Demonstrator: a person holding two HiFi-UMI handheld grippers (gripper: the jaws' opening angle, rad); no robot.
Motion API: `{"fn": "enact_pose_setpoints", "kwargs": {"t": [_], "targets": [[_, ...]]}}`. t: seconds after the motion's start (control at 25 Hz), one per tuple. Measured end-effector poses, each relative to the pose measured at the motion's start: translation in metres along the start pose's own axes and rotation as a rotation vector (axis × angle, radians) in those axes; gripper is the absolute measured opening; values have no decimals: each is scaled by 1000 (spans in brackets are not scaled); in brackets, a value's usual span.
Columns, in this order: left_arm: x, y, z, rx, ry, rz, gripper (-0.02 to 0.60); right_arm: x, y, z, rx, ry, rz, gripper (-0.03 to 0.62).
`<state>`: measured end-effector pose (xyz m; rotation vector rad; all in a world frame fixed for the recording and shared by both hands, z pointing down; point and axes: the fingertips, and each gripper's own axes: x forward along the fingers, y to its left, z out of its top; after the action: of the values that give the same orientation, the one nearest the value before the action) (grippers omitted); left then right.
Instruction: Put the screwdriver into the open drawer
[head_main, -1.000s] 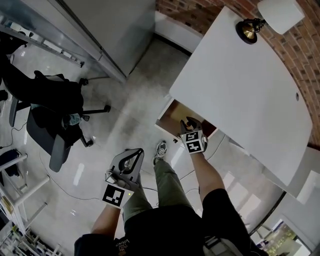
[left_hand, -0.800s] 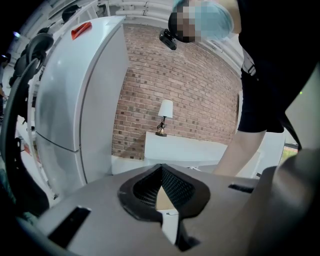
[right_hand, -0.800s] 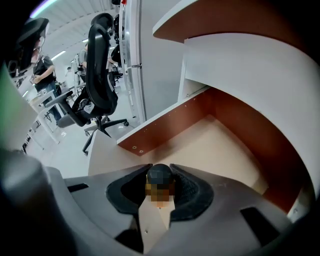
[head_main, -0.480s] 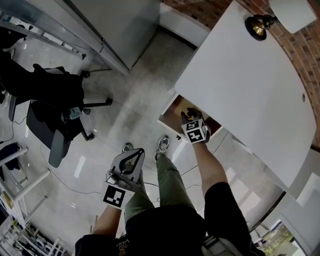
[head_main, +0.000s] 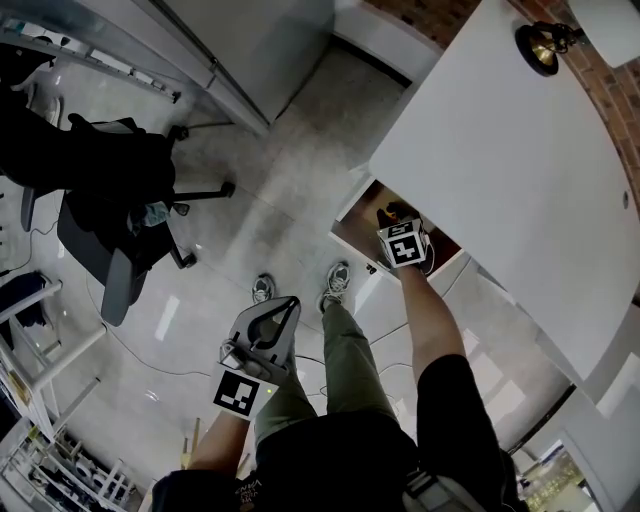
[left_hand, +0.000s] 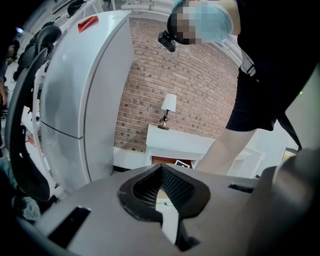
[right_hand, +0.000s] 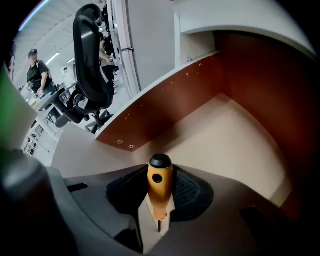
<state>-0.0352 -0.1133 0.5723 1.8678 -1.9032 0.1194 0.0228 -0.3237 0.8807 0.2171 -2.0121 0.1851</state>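
The screwdriver (right_hand: 160, 186) has an orange handle with a black cap, and my right gripper (right_hand: 160, 172) is shut on that handle. It points steeply down into the open drawer (right_hand: 227, 142), which has a tan bottom and red-brown walls. Seen from the head view, the right gripper (head_main: 397, 218) hangs over the drawer (head_main: 358, 230) under the white desk (head_main: 500, 170), and its marker cube hides the screwdriver. My left gripper (head_main: 287, 306) hovers low by the person's knee. Its fingers (left_hand: 175, 187) meet at the tips, with nothing between them.
A black office chair (head_main: 115, 200) stands on the pale floor at the left. A tall grey cabinet (head_main: 250, 50) is at the back. A lamp (head_main: 545, 45) sits on the desk's far corner by a brick wall. The person's shoes (head_main: 337, 280) are just before the drawer.
My right gripper has sunk with the screwdriver, from above the drawer's front edge down into the drawer. The left gripper has dropped a little and stays shut.
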Motion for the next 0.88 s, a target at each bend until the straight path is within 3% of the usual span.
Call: {"fn": "enact_pose_setpoints", "kwargs": {"t": [0.4,0.64,0.88], "targets": [[1,8,-21,-29,29,2,-9,20,-16,-14,43,64,-40,108],[1,14,-30,-45,33,3,-9,24,-17,-16,50,36,-72,110],[0,14,-27,-50,27,-1,-9,24,-10,-16,71,36,-63,160]]}}
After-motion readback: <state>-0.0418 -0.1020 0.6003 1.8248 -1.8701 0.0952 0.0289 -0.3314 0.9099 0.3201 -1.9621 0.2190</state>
